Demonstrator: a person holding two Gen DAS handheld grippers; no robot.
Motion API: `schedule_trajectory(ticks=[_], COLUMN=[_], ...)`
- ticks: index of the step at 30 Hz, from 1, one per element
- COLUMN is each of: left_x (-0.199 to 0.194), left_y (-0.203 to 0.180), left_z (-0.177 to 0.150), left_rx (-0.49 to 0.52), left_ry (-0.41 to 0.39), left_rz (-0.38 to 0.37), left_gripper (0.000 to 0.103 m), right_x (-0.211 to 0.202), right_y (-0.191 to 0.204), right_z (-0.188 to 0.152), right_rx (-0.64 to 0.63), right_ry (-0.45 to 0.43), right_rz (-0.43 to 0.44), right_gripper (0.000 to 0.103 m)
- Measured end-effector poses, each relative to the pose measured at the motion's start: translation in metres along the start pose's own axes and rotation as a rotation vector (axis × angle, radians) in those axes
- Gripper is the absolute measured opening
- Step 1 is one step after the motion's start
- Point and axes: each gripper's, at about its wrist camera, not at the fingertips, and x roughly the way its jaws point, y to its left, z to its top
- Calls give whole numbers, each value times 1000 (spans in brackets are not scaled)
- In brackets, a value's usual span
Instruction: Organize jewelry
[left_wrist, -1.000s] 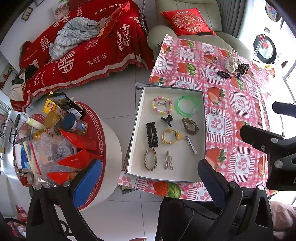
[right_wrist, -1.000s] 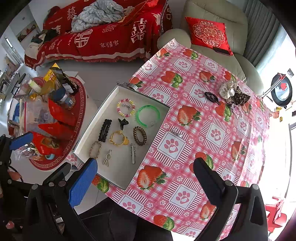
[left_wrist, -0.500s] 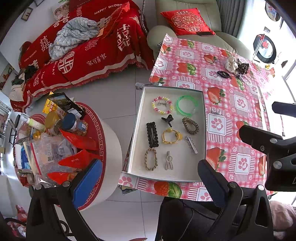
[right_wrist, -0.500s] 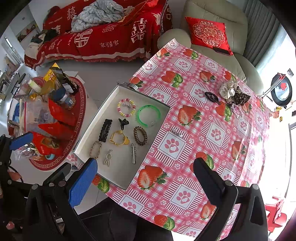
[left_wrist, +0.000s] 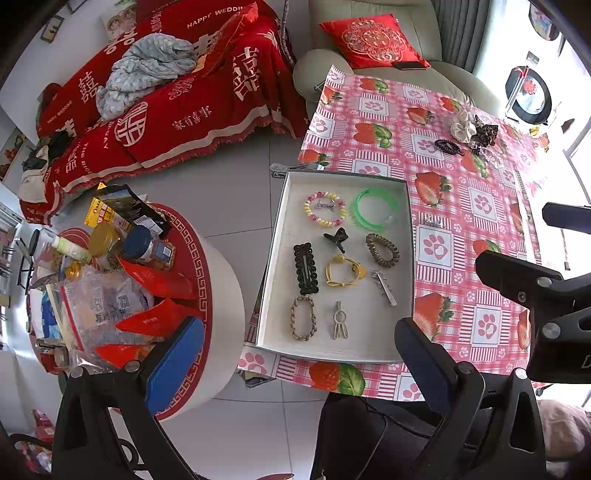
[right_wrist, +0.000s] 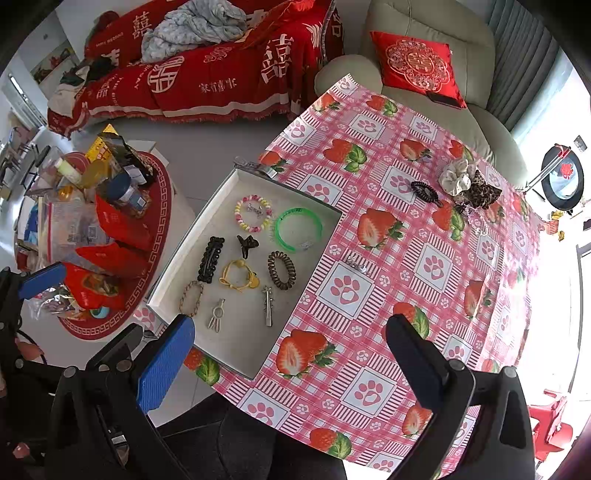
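Hovering with both sets of fingers spread wide and empty, I should drop my right gripper (right_wrist: 291, 365) squarely over the small silver piece (right_wrist: 355, 264) at one o'clock beside the tray (right_wrist: 236, 363).

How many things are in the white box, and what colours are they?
In the tray:
Black: 2, snap clip, small claw clip
Brown: 2, coil tie, braided loop
Silver: 2, long clip, pronged clip
Green: 1, bangle
Yellow: 1, tie
Pink-yellow: 1, bead bracelet
Total: 9
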Motion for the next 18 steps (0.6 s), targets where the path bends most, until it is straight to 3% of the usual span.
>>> schedule_trajectory(ticks=[18], left_x=[4], left_y=[2], left_z=[0], left_rx=[2], left_ry=[6], left_rz=[-1], left_gripper=[103], right_x=[3], right_y=[2], right_z=[4], right_rx=[-1], right_ry=[4], right_rz=[-1], right_gripper=[103])
